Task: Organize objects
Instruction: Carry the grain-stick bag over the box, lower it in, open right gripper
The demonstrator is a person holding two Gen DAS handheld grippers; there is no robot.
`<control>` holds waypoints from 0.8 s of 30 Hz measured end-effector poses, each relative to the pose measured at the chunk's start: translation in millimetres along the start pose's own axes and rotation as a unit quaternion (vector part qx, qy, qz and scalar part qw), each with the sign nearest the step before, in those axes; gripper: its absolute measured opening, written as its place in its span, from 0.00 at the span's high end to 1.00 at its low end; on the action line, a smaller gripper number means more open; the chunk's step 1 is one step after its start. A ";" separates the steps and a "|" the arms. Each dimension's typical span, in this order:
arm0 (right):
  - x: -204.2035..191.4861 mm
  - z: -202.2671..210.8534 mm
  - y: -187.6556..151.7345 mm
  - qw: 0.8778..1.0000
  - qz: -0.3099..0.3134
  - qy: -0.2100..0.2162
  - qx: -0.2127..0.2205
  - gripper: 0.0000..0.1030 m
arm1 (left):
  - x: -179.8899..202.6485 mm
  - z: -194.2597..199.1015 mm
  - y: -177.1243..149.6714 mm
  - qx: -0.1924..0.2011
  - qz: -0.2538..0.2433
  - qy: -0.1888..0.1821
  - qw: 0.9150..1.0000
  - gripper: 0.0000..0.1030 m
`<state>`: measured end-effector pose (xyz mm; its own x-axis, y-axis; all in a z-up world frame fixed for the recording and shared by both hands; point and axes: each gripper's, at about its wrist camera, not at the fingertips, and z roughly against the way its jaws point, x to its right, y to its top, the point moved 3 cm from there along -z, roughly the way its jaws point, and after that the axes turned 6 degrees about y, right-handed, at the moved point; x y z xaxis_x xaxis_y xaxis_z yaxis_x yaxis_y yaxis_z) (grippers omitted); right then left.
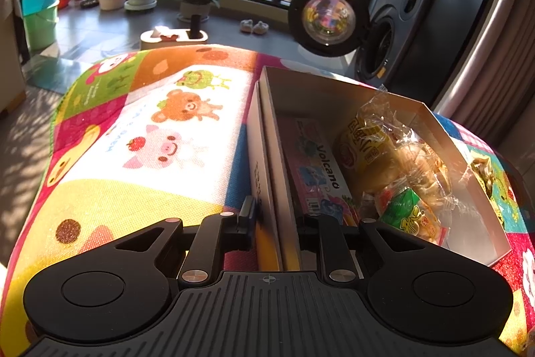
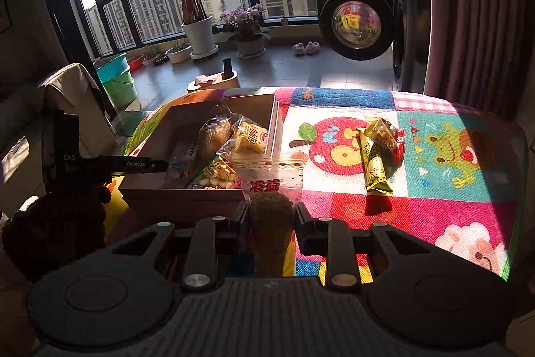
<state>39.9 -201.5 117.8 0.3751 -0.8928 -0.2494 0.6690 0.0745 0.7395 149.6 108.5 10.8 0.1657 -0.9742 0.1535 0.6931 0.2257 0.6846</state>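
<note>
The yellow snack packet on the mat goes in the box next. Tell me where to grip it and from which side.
Grip the yellow snack packet across its narrow middle, coming from above. It lies flat and long on the mat, overlapping a red wrapper near its far end, so the middle is the freer part. The right tongs are already shut on a bagged snack.

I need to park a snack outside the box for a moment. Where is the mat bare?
Bare mat spreads left of the box, over the bear and pig pictures. Right of the box, the frog patch beyond the yellow snack packs is free too. Inside the box it is crowded with packets.
</note>
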 end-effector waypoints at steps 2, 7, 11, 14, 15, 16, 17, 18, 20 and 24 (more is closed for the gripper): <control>-12.7 4.6 8.4 1.000 0.007 0.024 0.011 0.74 | 0.1 0.0 -0.1 0.000 0.000 0.001 1.000 0.80; -36.2 5.7 28.2 0.997 0.021 0.061 0.041 0.74 | 0.5 0.0 -0.4 0.000 0.000 0.001 1.000 0.80; -48.0 -8.8 45.9 0.995 0.020 0.082 0.053 0.74 | 0.9 0.1 -0.7 0.000 0.000 -0.002 1.000 0.80; -52.6 -25.9 57.2 0.995 0.013 0.087 0.056 0.74 | 0.8 0.0 -1.2 0.000 0.001 -0.003 1.000 0.80; -53.5 -31.2 60.6 0.994 0.009 0.089 0.057 0.74 | 1.0 0.1 -1.2 0.000 0.001 -0.003 1.000 0.80; -55.0 -38.2 64.1 0.994 0.006 0.090 0.058 0.74 | 0.8 0.0 -1.1 0.000 0.001 -0.003 1.000 0.80; -55.9 -42.5 66.5 0.994 0.004 0.090 0.060 0.74 | 0.7 0.1 -1.1 0.000 0.001 -0.003 1.000 0.80; -56.6 -49.2 69.9 0.994 0.000 0.089 0.061 0.74 | 0.6 0.3 -1.2 0.000 0.001 -0.003 1.000 0.80; -57.9 -58.4 74.4 0.994 -0.006 0.086 0.063 0.74 | -0.1 0.1 -1.6 0.001 0.001 -0.005 1.000 0.79; -58.3 -78.3 77.8 0.994 -0.026 0.083 0.065 0.74 | -1.0 0.0 -2.2 0.002 0.002 -0.007 1.000 0.79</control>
<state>120.3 -108.9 140.9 0.4508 -0.8072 -0.3810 0.6062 -0.0365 0.7945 147.9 109.0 9.2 0.1581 -0.9733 0.1666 0.6898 0.2296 0.6867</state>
